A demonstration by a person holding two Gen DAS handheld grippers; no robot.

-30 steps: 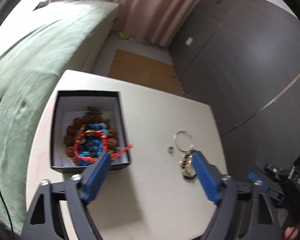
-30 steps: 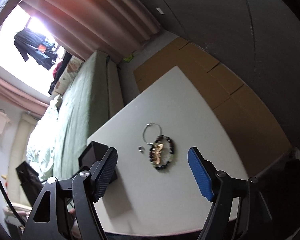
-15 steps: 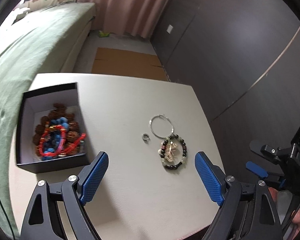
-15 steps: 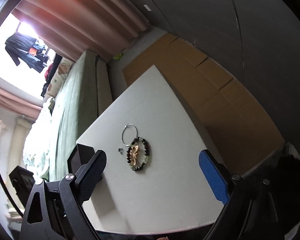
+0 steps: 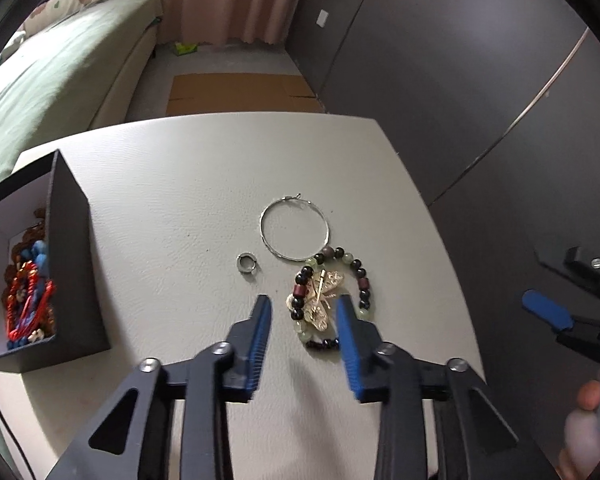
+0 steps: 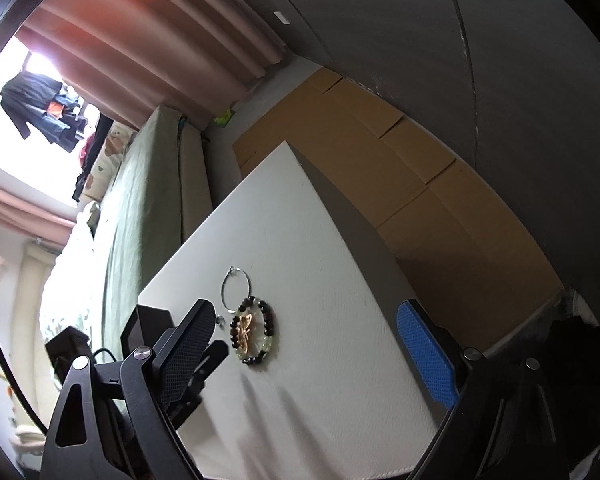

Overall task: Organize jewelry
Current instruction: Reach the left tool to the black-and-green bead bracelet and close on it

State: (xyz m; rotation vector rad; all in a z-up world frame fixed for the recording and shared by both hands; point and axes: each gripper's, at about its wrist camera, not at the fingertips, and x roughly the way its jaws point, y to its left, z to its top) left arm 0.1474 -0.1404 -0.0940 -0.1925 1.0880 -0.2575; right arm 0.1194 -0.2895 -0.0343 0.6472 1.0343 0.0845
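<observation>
Left gripper (image 5: 303, 306) low over the desk (image 5: 172, 184), fingers apart and empty, bracketing the near-left part of the beaded bracelet (image 5: 332, 300); its right finger (image 5: 346, 328) overlaps the bracelet's near-right edge in the left wrist view, though contact cannot be told. Right gripper (image 6: 304, 332) held off to the side, fingers spread wide, holding nothing. Step in hand, as I read it: pick up the bracelet, or the gold butterfly piece (image 5: 320, 296) lying inside its loop, and carry it to the black box (image 5: 70, 264) at the desk's left. To do it well: settle which piece is wanted, centre the fingers on it, come down until the tips meet the desk, close slowly. The beads will likely roll and the strand sag, so pinch across the strand, not along it. Watch the thin wire hoop (image 5: 295, 228), whose near edge touches or overlaps the bracelet's far beads and may drag along. Small metal ring (image 5: 247, 263) lies apart, left of the bracelet. Bracelet: dark, maroon and pale green beads, loose oval. Box already holds red, blue and brown bead strands (image 5: 28, 288).
</observation>
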